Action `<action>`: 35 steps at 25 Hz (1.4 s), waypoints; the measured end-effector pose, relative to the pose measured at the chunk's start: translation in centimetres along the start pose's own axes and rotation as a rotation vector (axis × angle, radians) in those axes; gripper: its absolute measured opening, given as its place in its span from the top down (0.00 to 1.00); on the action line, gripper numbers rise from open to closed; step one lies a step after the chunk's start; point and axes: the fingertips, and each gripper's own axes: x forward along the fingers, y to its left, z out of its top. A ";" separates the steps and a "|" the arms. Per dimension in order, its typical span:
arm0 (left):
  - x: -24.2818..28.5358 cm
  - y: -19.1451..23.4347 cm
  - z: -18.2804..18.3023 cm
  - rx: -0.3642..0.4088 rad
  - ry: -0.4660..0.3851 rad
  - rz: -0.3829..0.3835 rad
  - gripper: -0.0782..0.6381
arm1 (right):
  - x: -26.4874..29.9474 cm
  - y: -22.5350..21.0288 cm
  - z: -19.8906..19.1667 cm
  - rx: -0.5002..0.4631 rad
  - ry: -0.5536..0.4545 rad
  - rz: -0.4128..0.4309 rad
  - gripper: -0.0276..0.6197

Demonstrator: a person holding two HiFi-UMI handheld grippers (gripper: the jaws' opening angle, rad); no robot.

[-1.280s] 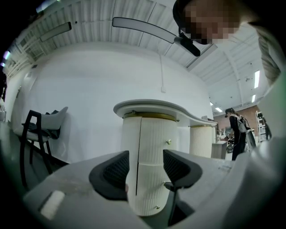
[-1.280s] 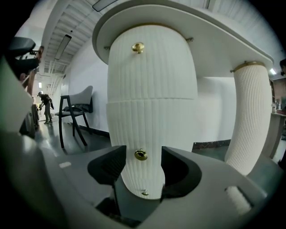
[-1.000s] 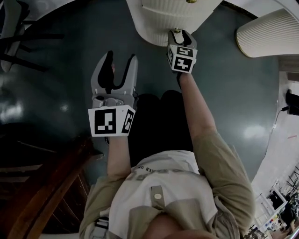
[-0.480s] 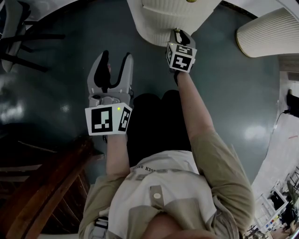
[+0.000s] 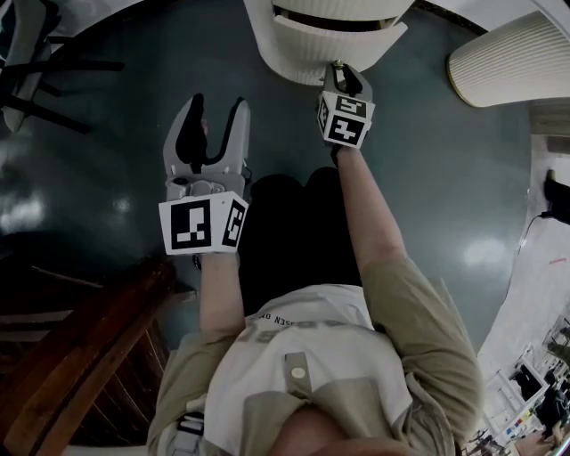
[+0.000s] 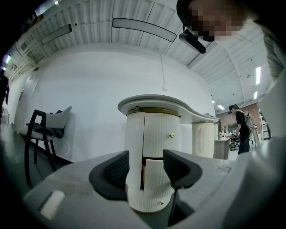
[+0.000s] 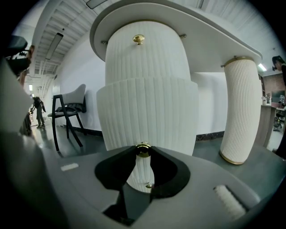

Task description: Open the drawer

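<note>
A white fluted pedestal cabinet (image 7: 145,53) stands under a curved tabletop. Its middle drawer (image 7: 147,112) juts out from the column, and a dark gap shows behind its front in the head view (image 5: 334,20). My right gripper (image 7: 143,153) is shut on the drawer's brass knob (image 7: 143,148); from above, the right gripper (image 5: 340,71) sits at the drawer's front. My left gripper (image 5: 214,109) hangs in the air to the left, open with nothing in it. In the left gripper view the same drawer (image 6: 157,174) shows between the open left gripper (image 6: 146,167) jaws, far off.
Another brass knob (image 7: 139,39) sits on the cabinet's upper part, and a small one (image 7: 149,185) lower down. A second fluted pedestal (image 5: 508,58) stands to the right. A dark chair (image 7: 67,114) is off left, dark wooden furniture (image 5: 80,356) near my left side.
The right gripper's jaws closed on the knob, and the drawer front has slid out of the column toward me, baring a dark gap. The left gripper barely shifted.
</note>
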 end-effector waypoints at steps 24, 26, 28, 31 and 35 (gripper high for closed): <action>1.2 1.3 0.2 0.018 0.008 0.011 0.55 | -3.8 2.1 -3.8 0.001 0.019 0.064 0.79; 1.2 1.4 0.2 0.018 0.008 0.013 0.55 | -4.3 2.3 -4.1 0.000 0.022 0.070 0.79; 1.3 1.5 0.2 0.018 0.008 0.014 0.55 | -4.7 2.3 -4.3 0.000 0.021 0.077 0.79; 1.3 1.6 0.2 0.016 0.008 0.015 0.55 | -5.2 2.4 -4.5 0.000 0.021 0.085 0.79; 1.4 1.5 0.0 0.014 0.012 0.012 0.55 | -5.8 2.5 -4.7 0.000 0.025 0.092 0.79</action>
